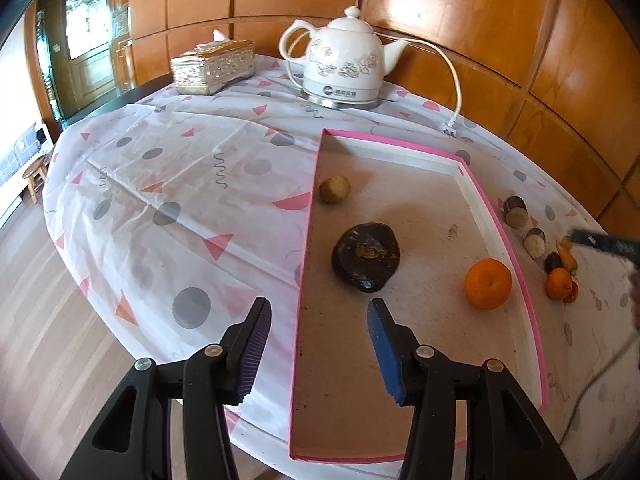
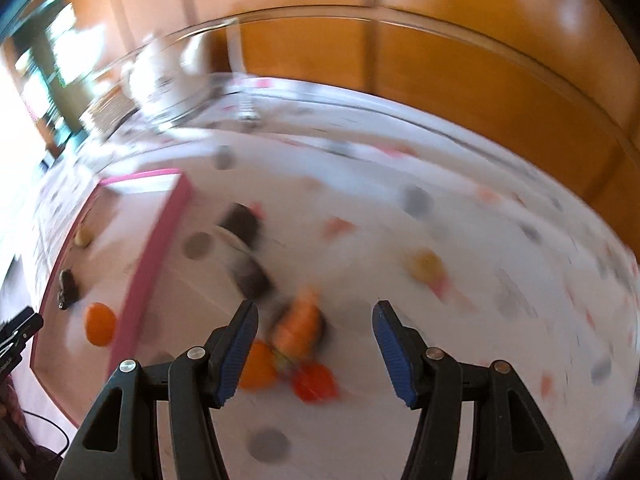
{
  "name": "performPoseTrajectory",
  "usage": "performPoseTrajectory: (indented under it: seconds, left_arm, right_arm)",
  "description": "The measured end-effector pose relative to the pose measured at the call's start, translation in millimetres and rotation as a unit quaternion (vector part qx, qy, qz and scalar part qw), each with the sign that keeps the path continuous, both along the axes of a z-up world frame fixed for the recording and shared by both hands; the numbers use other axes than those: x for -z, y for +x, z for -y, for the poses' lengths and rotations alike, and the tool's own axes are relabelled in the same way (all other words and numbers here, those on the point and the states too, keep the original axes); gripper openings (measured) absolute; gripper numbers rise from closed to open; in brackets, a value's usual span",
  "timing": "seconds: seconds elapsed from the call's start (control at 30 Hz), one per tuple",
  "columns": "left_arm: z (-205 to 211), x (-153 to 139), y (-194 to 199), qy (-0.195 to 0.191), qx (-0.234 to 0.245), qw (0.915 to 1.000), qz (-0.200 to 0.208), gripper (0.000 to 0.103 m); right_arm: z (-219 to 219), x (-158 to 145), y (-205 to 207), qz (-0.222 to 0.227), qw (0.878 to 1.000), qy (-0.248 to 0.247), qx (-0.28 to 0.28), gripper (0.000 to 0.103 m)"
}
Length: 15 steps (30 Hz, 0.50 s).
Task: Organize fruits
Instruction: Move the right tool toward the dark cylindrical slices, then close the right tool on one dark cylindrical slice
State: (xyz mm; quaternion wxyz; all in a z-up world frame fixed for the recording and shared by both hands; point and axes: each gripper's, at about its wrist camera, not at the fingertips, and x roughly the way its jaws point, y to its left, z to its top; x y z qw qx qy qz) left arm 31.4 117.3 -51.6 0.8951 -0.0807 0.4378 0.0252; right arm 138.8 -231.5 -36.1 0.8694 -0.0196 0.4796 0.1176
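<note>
The pink tray lies near the right edge of the table. Inside it sit an orange, a dark lumpy fruit and a small green fruit. More fruits wait just outside the tray's right wall. Both the left gripper and the right gripper have their fingers apart, holding nothing. The orange looks round, firm and a bit slippery, so grab it across its middle, gently.
</note>
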Motion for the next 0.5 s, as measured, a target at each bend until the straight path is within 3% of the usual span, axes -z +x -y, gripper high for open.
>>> performPoseTrajectory:
  seconds: [0.23,0.43,0.47,0.5]
  left_arm:
    - [-1.3,2.6,-0.7,0.006,0.007,1.0,-0.002,0.051]
    - [-4.8,3.9,-0.6,0.0,0.005,1.0,-0.004,0.051]
    - [-4.6,4.3,-0.4,0.0,0.005,1.0,-0.005,0.051]
    - [-4.6,4.6,-0.3,0.0,0.005,1.0,-0.005,0.051]
  right_arm:
    - [-62.8,15.6,48.0,-0.013,0.995,-0.064,-0.076,0.062]
    - [-83.7,37.4,74.0,-0.037,0.991,-0.103,-0.081,0.062]
    - [-84.3,39.8,76.2,-0.039,0.991,-0.103,-0.081,0.061]
    - [-84.7,41.1,77.0,-0.038,0.991,-0.098,-0.079,0.051]
